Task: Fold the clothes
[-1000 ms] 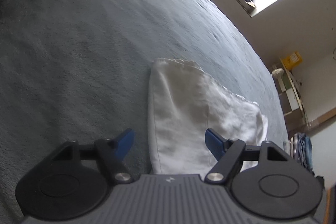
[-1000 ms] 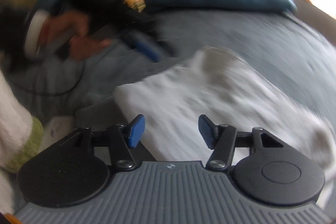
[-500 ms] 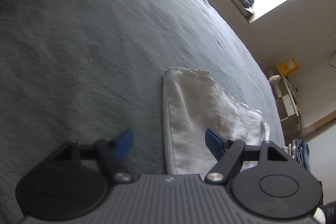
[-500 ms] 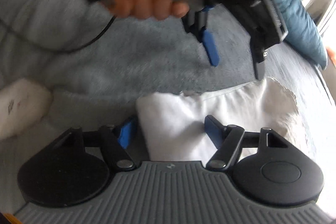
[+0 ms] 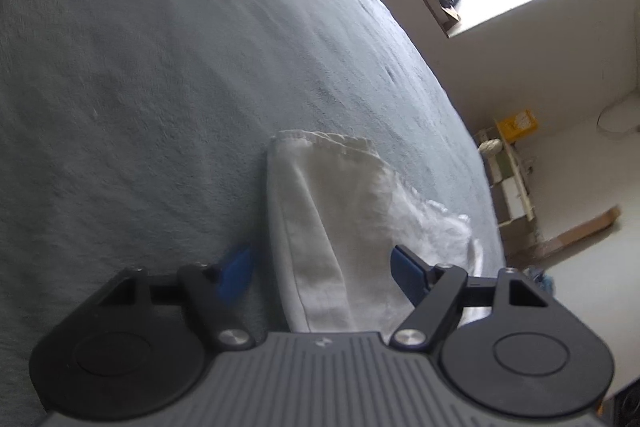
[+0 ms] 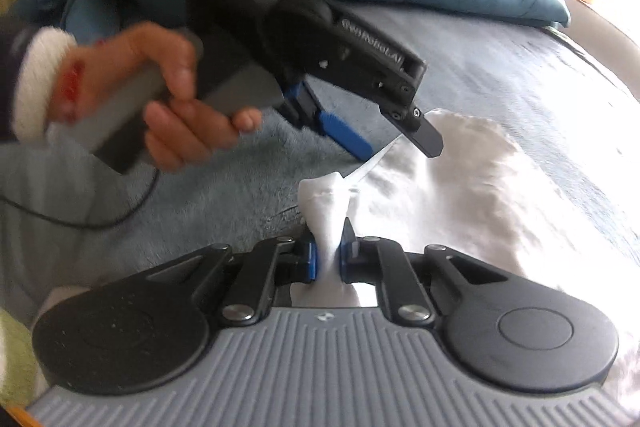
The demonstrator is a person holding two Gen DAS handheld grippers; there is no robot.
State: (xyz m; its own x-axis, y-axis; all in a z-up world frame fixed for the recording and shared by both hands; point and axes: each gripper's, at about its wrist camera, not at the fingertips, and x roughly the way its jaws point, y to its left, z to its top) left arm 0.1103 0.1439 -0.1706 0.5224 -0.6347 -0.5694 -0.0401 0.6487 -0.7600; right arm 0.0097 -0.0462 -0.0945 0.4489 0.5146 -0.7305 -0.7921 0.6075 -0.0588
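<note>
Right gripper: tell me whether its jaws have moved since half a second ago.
Yes. The right gripper has shut on the white garment, pinching the corner nearest its grey body.

The right gripper (image 6: 329,251) is pinched tight on a bunched corner of the white garment (image 6: 460,187); the left gripper (image 5: 320,273), fingers spread, hovers just above that garment, a hand (image 6: 176,107) gripping its handle

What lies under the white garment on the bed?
The grey blanket shows around the white garment on every visible side, so presumably continues beneath. Anything else underneath is covered.
</note>
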